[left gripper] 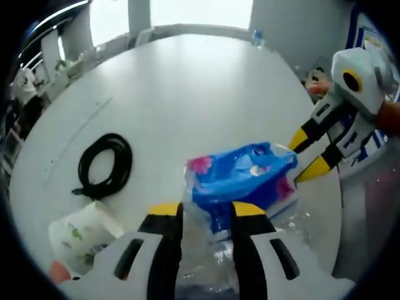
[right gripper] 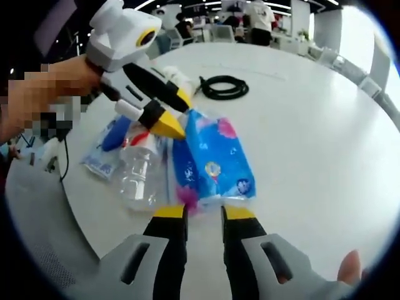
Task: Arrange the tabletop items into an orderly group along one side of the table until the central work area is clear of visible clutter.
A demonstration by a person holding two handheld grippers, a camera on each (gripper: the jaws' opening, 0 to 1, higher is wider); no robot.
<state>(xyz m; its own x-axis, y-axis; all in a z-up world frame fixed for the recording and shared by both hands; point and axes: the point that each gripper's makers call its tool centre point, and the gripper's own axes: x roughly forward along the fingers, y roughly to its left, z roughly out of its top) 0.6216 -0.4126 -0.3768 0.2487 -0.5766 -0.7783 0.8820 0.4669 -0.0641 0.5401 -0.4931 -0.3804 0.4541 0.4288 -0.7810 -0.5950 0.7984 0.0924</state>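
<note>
The left gripper (left gripper: pixel 207 215) reaches across a clear bottle (right gripper: pixel 139 172) to the blue tissue pack (left gripper: pixel 240 178) on the white table (left gripper: pixel 187 87), jaws spread at its edge. The right gripper (right gripper: pixel 204 215) faces the pack's opposite end, jaws parted, gripping nothing. A coiled cable (left gripper: pixel 105 165) and paper cup (left gripper: pixel 81 234) lie nearby.
</note>
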